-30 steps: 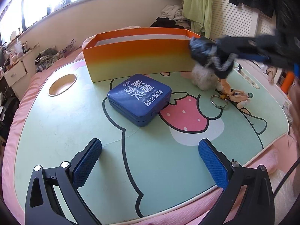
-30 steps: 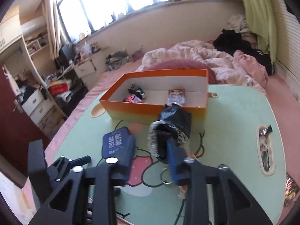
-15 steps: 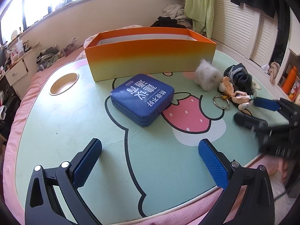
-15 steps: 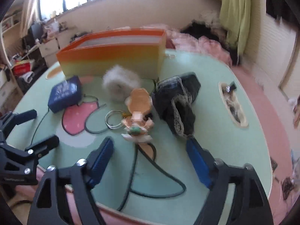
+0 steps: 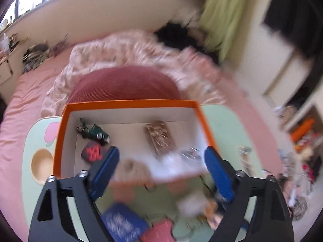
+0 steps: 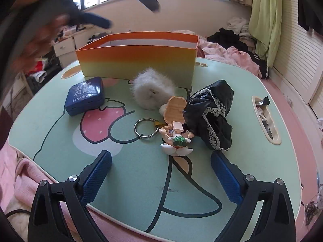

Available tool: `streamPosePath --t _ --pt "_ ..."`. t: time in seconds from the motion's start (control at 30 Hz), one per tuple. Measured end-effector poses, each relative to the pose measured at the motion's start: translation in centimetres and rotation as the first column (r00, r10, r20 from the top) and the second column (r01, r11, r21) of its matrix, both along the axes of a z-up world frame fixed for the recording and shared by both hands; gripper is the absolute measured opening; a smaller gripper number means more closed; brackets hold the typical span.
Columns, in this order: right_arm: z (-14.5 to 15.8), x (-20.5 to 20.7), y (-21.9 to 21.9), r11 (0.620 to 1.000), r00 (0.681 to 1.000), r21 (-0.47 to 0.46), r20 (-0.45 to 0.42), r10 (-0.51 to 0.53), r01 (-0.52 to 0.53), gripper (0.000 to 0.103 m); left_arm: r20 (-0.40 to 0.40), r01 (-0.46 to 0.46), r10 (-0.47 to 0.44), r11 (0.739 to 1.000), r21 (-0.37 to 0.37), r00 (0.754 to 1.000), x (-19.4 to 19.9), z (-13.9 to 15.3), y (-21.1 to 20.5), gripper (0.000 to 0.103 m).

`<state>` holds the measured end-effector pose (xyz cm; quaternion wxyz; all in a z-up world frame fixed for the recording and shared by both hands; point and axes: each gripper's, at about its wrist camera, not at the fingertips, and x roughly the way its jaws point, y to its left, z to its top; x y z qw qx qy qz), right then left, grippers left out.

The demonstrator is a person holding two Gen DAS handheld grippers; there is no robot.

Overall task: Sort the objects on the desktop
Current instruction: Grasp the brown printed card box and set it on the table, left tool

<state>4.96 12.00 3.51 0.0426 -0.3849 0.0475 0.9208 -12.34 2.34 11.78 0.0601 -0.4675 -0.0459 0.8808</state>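
Your left claw (image 5: pixel 160 172) hung open and empty above the near wall of the box (image 5: pixel 129 102), its view badly blurred. Your right claw (image 6: pixel 161 178) stood open too, low over the near edge of the table (image 6: pixel 129 173), with nothing between its fingers.

You had the box at the far side of the table. Inside it lay a green toy car (image 5: pixel 93 131) at the far left, a dark item with red marks (image 5: pixel 91 152) just near of it, and a brown patterned packet (image 5: pixel 160 137) toward the middle. Other shapes in the box were too smeared to name.

On the table, in front of the box, you had a blue tin (image 6: pixel 85 95) to the left, a white fluffy ball (image 6: pixel 151 89) close against the box wall, and a doll keychain (image 6: pixel 175 125) near of the ball, its metal ring (image 6: pixel 146 126) lying on the left. A black lace-trimmed cloth (image 6: pixel 212 115) lay touching the doll on the right.

The table was mint green with a cartoon outline and a pink strawberry (image 6: pixel 97 123), a round cup hollow (image 5: pixel 42 164) at the left and a slot (image 6: pixel 266 121) at the right holding small scraps. It sat on a pink bed (image 5: pixel 30 92) with a rumpled quilt (image 5: pixel 129 48) beyond. Windows ran along the far wall, and a green curtain (image 6: pixel 264 18) hung at the right.
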Motion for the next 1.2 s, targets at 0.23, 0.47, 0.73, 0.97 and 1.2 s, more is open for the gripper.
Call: streamPosePath --t 0.23,0.47,0.73,0.97,1.2 --pt "0.2 0.1 -0.2 1.0 1.0 -0.003 -0.003 0.004 -0.004 0.099 0.311 -0.096 0.095 0.995 -0.013 0.946 -7.8 -7.4 1.9 0.071" --pt "0.1 0.2 -0.4 1.0 1.0 -0.006 -0.004 0.002 -0.002 0.1 0.3 -0.003 0.02 0.998 -0.059 0.954 -7.1 -7.2 2.7 0.042" --pt "0.1 0.2 -0.3 1.0 1.0 -0.01 -0.004 -0.018 0.018 0.101 -0.026 0.089 -0.086 0.986 0.139 0.996 2.2 2.0 -0.7 0.042" --pt "0.1 0.2 -0.2 1.0 1.0 -0.01 -0.004 -0.02 0.02 0.102 0.006 0.159 -0.163 0.972 0.174 0.987 9.0 -3.4 -1.2 0.042" --pt "0.1 0.2 -0.3 1.0 1.0 -0.011 -0.004 -0.023 0.023 0.102 -0.013 0.062 -0.06 0.974 0.219 0.998 9.8 -4.9 -3.2 0.063"
